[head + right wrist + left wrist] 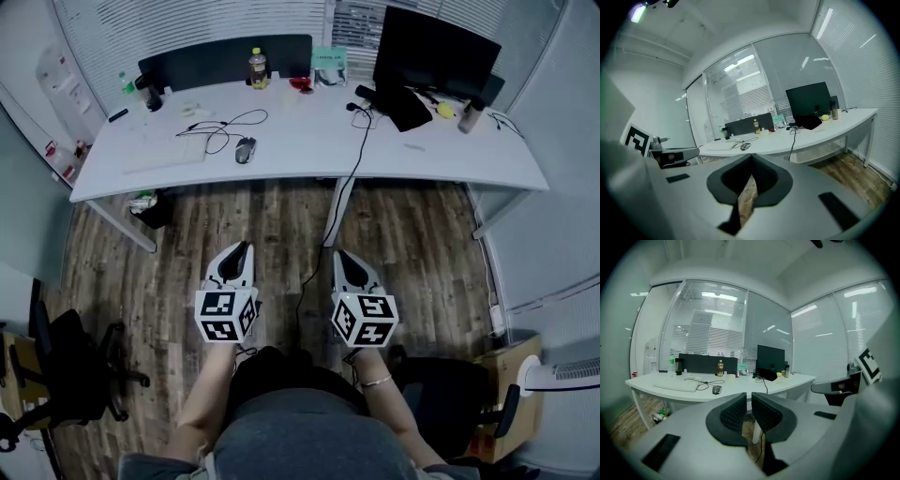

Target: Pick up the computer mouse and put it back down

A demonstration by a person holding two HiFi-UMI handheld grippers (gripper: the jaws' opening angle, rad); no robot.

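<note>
left tool (242, 247), right tool (344, 254) closed | bottle (257, 62): yellow liquid (257, 79) | mouse (245, 149) on desk (309, 141)

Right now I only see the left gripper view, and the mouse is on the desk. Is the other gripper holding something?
Observer: No. The right gripper has its jaws together, with nothing between them.
Operator: Is it more in line with the mouse than mine?
Observer: No. In the head view the computer mouse lies straight ahead of the left gripper, not the right one.
Operator: Is anything beside me?
Observer: A black office chair stands on the wooden floor off to your left.
</note>
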